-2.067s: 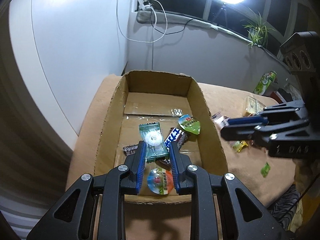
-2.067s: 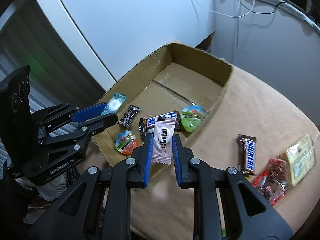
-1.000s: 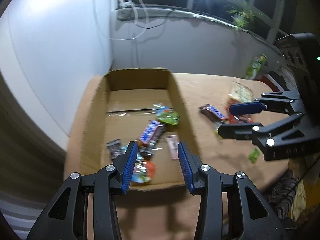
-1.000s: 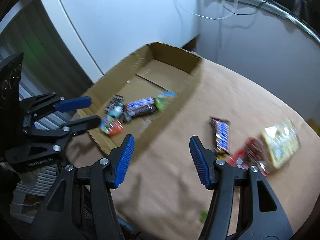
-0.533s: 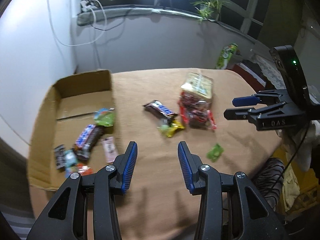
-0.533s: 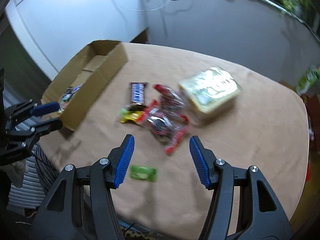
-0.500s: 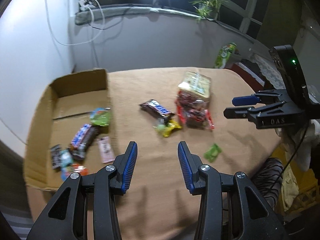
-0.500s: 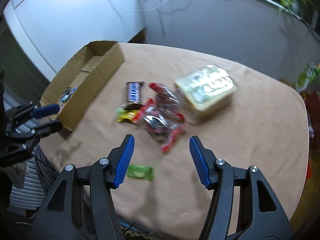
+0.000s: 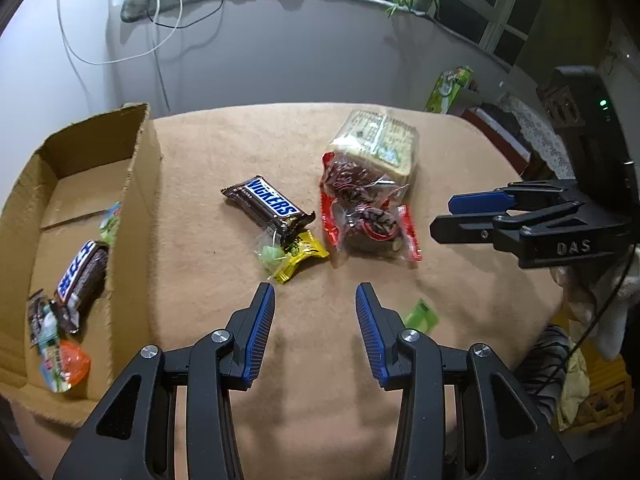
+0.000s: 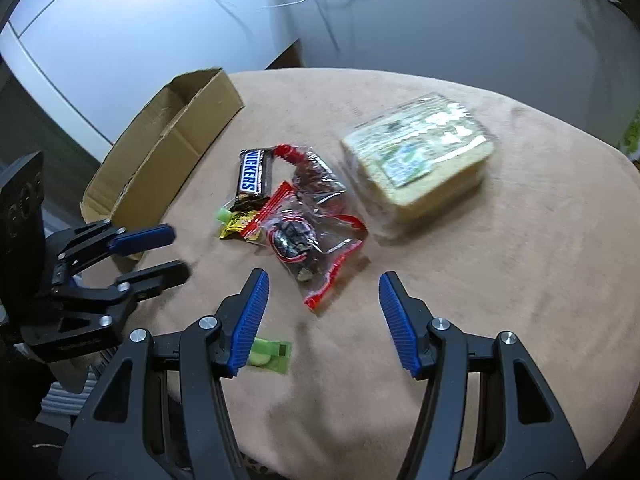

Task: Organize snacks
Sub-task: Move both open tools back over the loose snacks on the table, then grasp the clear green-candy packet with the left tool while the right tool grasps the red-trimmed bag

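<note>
Tan-clothed round surface [image 9: 224, 152] under dim light, with a cardboard box [image 9: 138, 184] at nine o'clock in the left wrist view. Already boxed: a chocolate bar [image 9: 82, 272] and a few small packets, apparently sorted there. Left loose at the middle, presumably awaiting pickup: a Snickers [image 9: 268, 204] at twelve o'clock from the left hand-held gripper [image 9: 315, 322], lying partly over a yellow wrapper [image 9: 302, 254]; a red-edged bag [image 9: 364, 212] at one o'clock, touching a wrapped sandwich [image 9: 380, 140] behind it. Green candy [image 10: 268, 354] lay near the edge, just beside the right hand-held gripper [image 10: 320, 320], at its eight o'clock. Left jaws stood moderately apart, gripping nothing, touching nothing. Right jaws spread wider, likewise empty, aimed down toward the red-edged bag.
</note>
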A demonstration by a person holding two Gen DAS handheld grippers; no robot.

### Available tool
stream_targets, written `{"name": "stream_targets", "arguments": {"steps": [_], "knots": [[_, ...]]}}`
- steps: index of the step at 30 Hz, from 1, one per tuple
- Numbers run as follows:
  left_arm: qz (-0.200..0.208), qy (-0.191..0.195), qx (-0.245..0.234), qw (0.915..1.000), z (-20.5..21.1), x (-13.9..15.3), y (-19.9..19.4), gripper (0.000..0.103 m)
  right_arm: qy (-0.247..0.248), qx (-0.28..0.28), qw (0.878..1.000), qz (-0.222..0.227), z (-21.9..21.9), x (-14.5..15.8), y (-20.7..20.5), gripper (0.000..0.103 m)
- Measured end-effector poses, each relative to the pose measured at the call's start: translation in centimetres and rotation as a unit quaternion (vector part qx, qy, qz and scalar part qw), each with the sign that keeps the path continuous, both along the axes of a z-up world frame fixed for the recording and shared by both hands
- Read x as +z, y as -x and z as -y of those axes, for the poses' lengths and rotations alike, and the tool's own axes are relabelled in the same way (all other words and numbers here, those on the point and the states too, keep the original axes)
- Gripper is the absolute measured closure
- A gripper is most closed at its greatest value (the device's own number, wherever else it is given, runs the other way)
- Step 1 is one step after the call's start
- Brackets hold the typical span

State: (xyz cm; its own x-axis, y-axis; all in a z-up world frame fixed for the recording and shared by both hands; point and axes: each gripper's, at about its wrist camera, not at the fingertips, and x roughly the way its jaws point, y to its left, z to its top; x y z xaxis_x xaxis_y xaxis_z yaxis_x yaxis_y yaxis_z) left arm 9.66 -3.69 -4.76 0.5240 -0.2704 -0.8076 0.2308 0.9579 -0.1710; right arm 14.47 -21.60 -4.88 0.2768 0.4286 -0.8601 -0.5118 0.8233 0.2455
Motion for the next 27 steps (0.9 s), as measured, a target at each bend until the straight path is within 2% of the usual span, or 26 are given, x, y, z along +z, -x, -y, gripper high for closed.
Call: {"name": "stream_targets", "arguments": {"steps": [12, 19, 27], "knots": [[-0.008, -0.005, 0.001, 1.0000, -0.2, -1.7, -1.9, 0.062, 0.003, 0.041, 0.999, 0.004, -2.1, -1.7, -1.0, 0.043], [-0.005, 0.013, 0.039, 0.9991, -1.6, -2.0, -3.1, 0.062, -0.005, 0.040, 0.999, -0.002, -1.9, -2.3, -1.6, 0.043], [-0.010, 0.011, 0.041, 0.9991, -1.3, -2.9, -3.8, 0.062, 0.003, 0.053, 0.999, -0.004, -2.6, -2.9, -1.8, 0.043]]}}
